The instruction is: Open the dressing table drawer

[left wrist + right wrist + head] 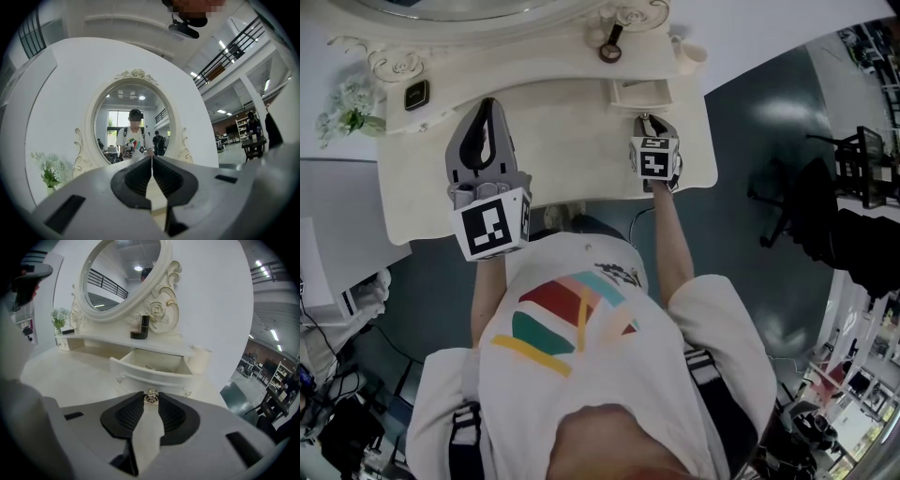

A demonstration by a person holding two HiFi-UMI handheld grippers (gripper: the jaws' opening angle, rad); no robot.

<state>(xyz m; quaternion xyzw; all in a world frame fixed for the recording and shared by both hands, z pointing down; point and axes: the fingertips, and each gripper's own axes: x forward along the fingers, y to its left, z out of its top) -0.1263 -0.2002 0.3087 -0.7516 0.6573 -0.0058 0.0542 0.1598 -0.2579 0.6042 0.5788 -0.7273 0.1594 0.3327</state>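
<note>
— What do you count, left to right?

— At the far left of the bench point(572, 141), one spray of white flowers point(347, 108). Next to it, on the raised shelf, is one small dark flat thing point(416, 94). One oval mirror point(122, 108) stands behind. Then come my two grippers. My left gripper point(490, 105) hangs over the bench top, level, facing the mirror. Its fingers are pressed together with nothing in them.

— And the drawer?

— I see one drawer point(642, 92), under the shelf and right of centre, pulled out of its slot. It has one small metal knob point(150, 398) on its front. My right gripper point(649, 118) tilts downward with its fingers pinched on that knob.

— Anything in it?

— It's an open box, pale inside. I see one thin dark line on its floor and can't tell what that is. On the shelf above it stands one dark bottle point(145, 323), with one dark round piece point(138, 335) at its foot.
</note>
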